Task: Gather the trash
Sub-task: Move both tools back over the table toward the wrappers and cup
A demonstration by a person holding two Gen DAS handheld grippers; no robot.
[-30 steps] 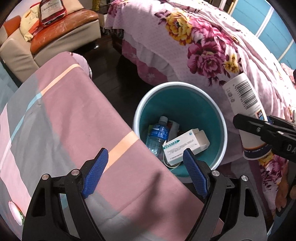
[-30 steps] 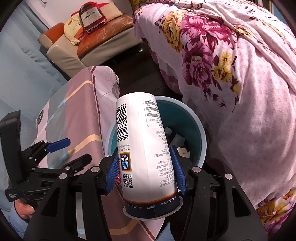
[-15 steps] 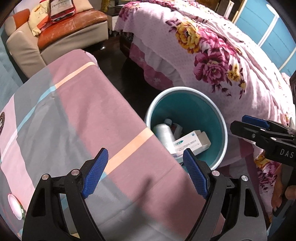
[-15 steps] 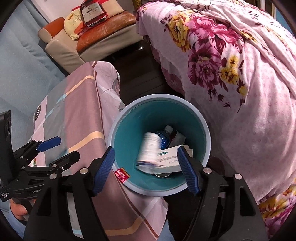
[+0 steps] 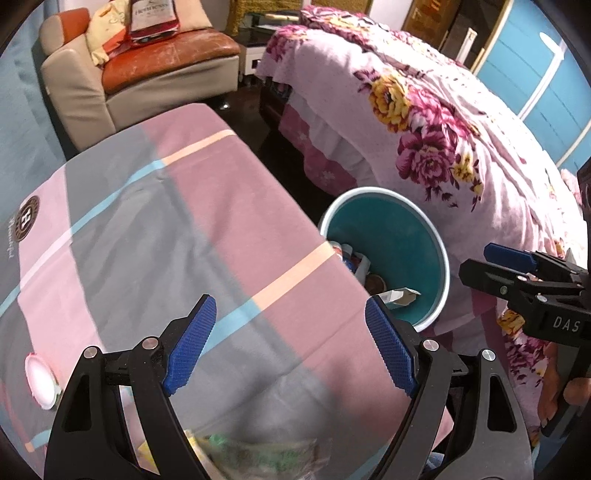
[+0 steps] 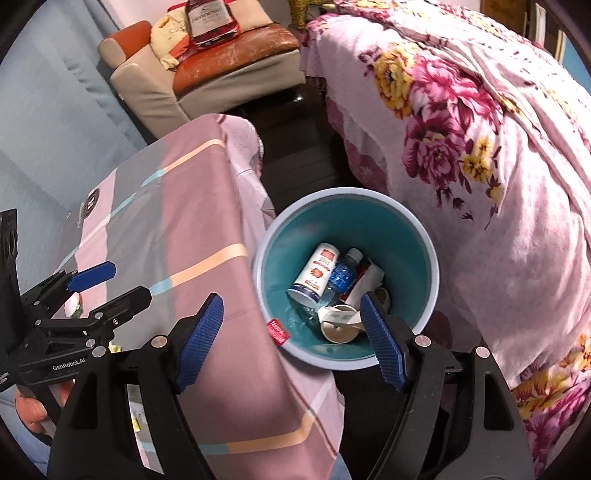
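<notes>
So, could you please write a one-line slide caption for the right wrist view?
Open right gripper above the teal trash bin, where a white cup and blue bottle lie.

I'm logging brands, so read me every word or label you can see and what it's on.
"GenRobot.AI": left gripper body.
"DAS", cut off: right gripper body.
"H" monogram: tablecloth logo.
Bottle cushion label: blurred.
Cup, bottle, red tag: too small.

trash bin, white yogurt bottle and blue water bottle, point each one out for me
trash bin (image 6: 431,258), right wrist view, on the pale rim at its right side
white yogurt bottle (image 6: 314,273), right wrist view, on the middle of its label
blue water bottle (image 6: 342,277), right wrist view, on its blue label
</notes>
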